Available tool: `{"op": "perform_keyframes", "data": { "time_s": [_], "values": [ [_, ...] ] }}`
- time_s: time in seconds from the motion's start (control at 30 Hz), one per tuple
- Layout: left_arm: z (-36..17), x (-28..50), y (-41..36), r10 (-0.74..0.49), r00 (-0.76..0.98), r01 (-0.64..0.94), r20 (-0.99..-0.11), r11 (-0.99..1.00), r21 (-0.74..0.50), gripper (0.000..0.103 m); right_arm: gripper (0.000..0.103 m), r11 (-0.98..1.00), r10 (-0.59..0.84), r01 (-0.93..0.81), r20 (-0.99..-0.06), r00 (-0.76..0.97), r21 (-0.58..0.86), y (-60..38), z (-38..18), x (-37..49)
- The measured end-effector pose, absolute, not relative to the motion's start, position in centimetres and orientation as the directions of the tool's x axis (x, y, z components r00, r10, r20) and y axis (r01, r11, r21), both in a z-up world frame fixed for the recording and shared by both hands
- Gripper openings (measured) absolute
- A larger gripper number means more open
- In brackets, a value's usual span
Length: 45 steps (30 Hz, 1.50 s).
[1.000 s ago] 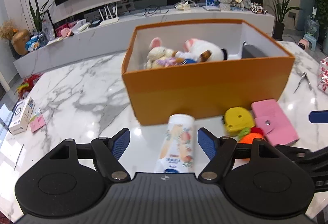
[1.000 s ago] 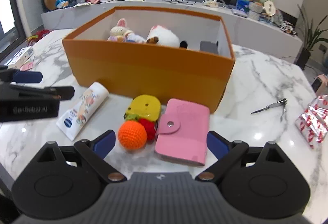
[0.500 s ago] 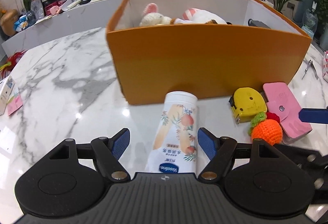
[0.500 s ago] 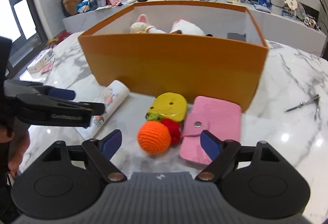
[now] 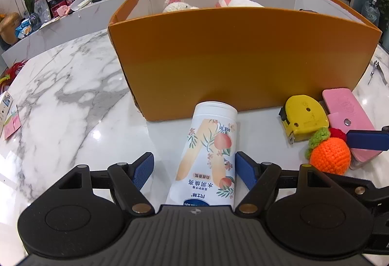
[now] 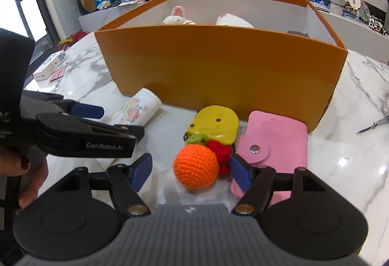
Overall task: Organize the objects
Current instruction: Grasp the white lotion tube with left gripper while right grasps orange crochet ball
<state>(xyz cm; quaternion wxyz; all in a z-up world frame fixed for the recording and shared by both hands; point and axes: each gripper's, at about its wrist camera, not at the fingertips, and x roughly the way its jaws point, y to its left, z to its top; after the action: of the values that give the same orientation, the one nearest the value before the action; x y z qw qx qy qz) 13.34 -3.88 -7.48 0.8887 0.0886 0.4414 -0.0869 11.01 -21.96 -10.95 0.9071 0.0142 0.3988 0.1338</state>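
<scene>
White lotion tube [image 5: 211, 159] between spread left gripper [image 5: 194, 169] fingers [image 5: 143, 169].

Ahead of both grippers I see the orange box [image 5: 243, 59]; its tall near wall blocks any low, straight path forward. The lotion tube [image 5: 211, 156] lies between the spread fingers of the left gripper [image 5: 194, 167], with a gap on its left side. To my right the tape measure [image 5: 304, 116], crochet orange [image 6: 196, 166] and pink wallet [image 6: 274, 146] crowd together, touching, just beside the box wall. The right gripper [image 6: 189, 171] brackets the crochet orange. Bare marble tabletop [image 5: 73, 105] lies left of the box.
</scene>
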Motion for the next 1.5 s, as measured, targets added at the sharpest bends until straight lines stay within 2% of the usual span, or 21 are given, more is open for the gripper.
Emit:
{"op": "perform_keyframes", "data": {
  "time_s": [0.57,1.1,1.3,1.33,1.37,1.4,1.5],
  "values": [
    [-7.6,13.9,-3.0,-0.11,0.575,0.204,-0.811,0.979,0.011,0.086,0.072,0.965,0.235,-0.241,-0.731,0.64,0.099,-20.7,-12.2,11.8],
    [-8.0,13.5,-2.7,-0.14,0.609,0.229,-0.78,0.973,0.003,0.089,0.073,0.964,0.222,-0.259,-0.741,0.634,0.067,-20.1,-12.7,11.6],
    [-8.0,13.5,-2.9,-0.148,0.62,0.238,-0.77,0.971,0.005,0.091,0.082,0.959,0.238,-0.275,-0.729,0.642,0.072,-20.1,-13.0,11.4],
    [-8.0,13.5,-3.0,-0.155,0.615,0.247,-0.773,0.969,0.002,0.088,0.084,0.958,0.235,-0.279,-0.725,0.648,0.061,-20.1,-13.2,11.3],
    [-7.8,13.4,-3.2,-0.167,0.611,0.263,-0.773,0.965,-0.001,0.074,0.086,0.959,0.224,-0.279,-0.72,0.656,0.043,-19.9,-13.3,11.2],
    [-7.7,13.3,-3.4,-0.179,0.613,0.281,-0.769,0.96,0.001,0.068,0.088,0.959,0.215,-0.282,-0.718,0.662,0.028,-19.8,-13.5,11.1],
    [-7.8,13.2,-3.6,-0.182,0.621,0.285,-0.762,0.958,0.003,0.065,0.095,0.957,0.202,-0.29,-0.709,0.675,-0.003,-19.6,-13.9,10.8]
  ]
}}
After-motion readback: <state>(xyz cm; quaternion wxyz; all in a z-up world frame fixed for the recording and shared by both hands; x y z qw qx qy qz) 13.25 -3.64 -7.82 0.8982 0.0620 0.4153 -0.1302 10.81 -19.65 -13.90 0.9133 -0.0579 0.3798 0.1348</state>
